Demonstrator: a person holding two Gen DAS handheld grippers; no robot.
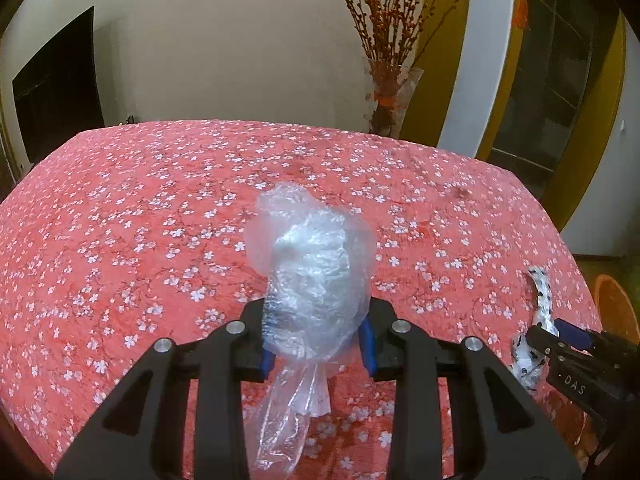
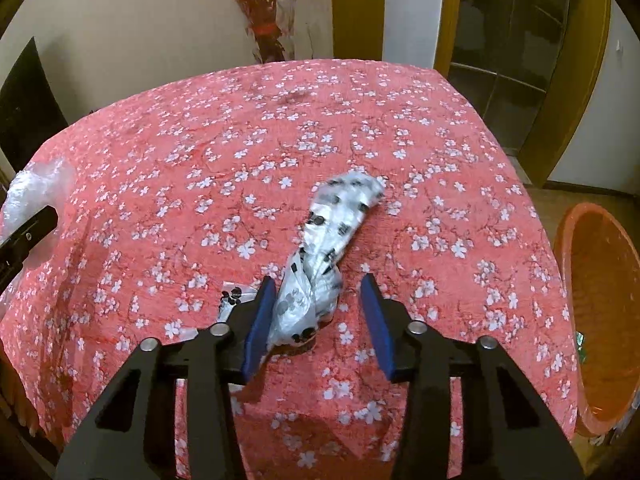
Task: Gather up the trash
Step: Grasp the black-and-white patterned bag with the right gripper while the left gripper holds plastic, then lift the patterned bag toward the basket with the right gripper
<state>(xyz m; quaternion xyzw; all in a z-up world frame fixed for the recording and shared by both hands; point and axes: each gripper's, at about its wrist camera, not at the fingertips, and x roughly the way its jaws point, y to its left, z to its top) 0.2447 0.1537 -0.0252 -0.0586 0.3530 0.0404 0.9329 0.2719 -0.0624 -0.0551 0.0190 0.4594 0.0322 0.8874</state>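
My left gripper (image 1: 318, 332) is shut on a crumpled clear plastic bag (image 1: 316, 264) and holds it above the red flowered tablecloth (image 1: 120, 220); the bag's tail hangs down below the pads. My right gripper (image 2: 320, 312) is open, its blue pads either side of a white wrapper with black prints (image 2: 328, 248) that lies on the cloth, touching the left pad. The wrapper (image 1: 538, 320) and right gripper (image 1: 560, 336) also show in the left wrist view at the right. The clear bag (image 2: 32, 188) shows at the far left of the right wrist view.
An orange bin (image 2: 600, 320) stands on the floor beside the table's right edge. A glass vase with dried branches (image 1: 390, 92) stands behind the far edge. A door frame and dark cabinet lie beyond the table on the right.
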